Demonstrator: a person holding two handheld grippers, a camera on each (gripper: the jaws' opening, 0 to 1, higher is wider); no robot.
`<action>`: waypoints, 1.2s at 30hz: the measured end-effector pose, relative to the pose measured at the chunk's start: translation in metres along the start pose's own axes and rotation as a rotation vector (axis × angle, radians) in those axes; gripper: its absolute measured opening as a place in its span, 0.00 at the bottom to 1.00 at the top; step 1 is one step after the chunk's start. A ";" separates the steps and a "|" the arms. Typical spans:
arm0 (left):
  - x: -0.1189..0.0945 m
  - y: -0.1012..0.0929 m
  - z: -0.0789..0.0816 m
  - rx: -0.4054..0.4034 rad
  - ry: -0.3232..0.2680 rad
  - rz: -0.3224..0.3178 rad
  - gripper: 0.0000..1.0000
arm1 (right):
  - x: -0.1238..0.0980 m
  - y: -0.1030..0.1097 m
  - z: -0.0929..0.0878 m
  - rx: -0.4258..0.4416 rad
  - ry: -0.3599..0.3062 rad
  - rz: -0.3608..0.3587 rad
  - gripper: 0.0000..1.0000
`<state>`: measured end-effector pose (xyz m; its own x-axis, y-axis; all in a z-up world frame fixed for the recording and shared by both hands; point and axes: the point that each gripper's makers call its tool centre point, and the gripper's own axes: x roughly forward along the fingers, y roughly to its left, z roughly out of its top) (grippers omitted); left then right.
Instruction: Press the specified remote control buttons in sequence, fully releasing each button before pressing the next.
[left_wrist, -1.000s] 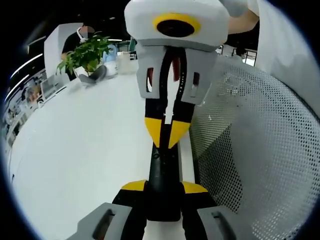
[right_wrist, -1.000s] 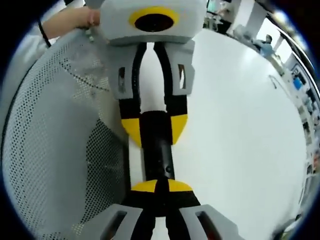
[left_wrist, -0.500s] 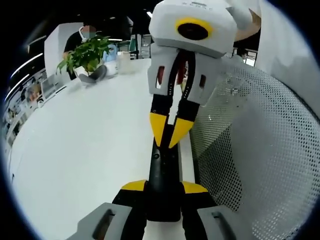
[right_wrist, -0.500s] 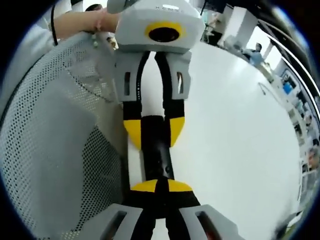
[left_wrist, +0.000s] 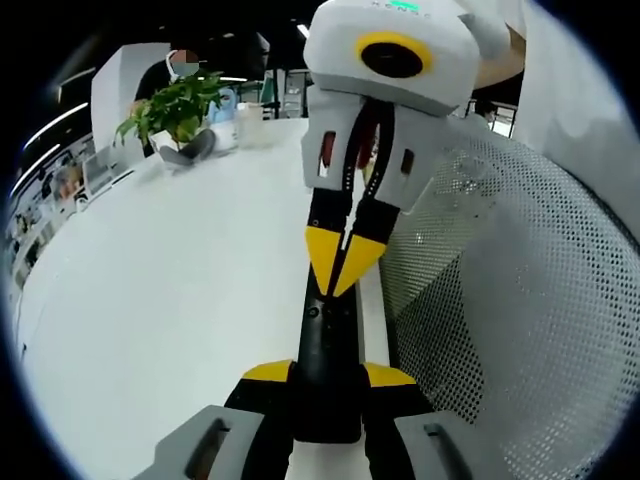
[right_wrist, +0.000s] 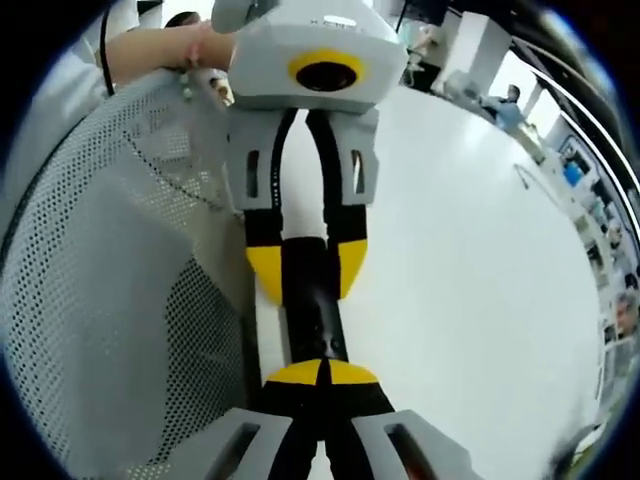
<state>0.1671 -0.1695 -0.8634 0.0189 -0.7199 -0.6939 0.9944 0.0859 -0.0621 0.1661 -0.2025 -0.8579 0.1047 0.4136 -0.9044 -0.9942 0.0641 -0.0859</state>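
1. We hold the black remote control (left_wrist: 325, 370) in the left hand-held gripper (left_wrist: 327, 375); its yellow-tipped jaws are closed on the two long edges of the remote, near the end nearest to that camera; this grip must stay firm and level, so that the remote does not rock under a press.

2. The right hand-held gripper (left_wrist: 343, 272) comes from the far side; its two yellow tips are brought together into one point, with nothing between them, and this point stands over the far part of the remote, touching it or almost touching it (we cannot tell which).

3. To do this step well, we judge that the closed tips should go straight down on one button, without sliding to a neighbour; after the press they should rise fully clear before moving along the remote.

4. In the right gripper view the remote (right_wrist: 308, 300) runs from the closed tips of the right hand-held gripper (right_wrist: 322, 374) up to the left hand-held gripper (right_wrist: 306, 270), whose jaws clasp it on both sides.

5. The remote lies over the white bench (left_wrist: 160, 300), just beside a white mesh chair back (left_wrist: 500, 300); a potted plant (left_wrist: 175, 110) stands well apart at the far end of the bench.
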 end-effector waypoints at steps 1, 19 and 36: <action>0.000 0.000 0.000 0.001 0.001 0.000 0.25 | 0.001 0.000 0.000 -0.002 -0.006 -0.001 0.00; 0.000 -0.001 0.000 0.020 0.005 0.001 0.24 | -0.001 0.000 0.001 -0.048 -0.044 0.091 0.00; 0.001 0.000 0.000 0.019 0.006 0.001 0.25 | -0.002 0.000 -0.007 -0.069 -0.011 0.037 0.00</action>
<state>0.1668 -0.1703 -0.8636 0.0189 -0.7159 -0.6979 0.9962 0.0728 -0.0477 0.1658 -0.2099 -0.8596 0.0673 0.4241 -0.9031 -0.9966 -0.0144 -0.0810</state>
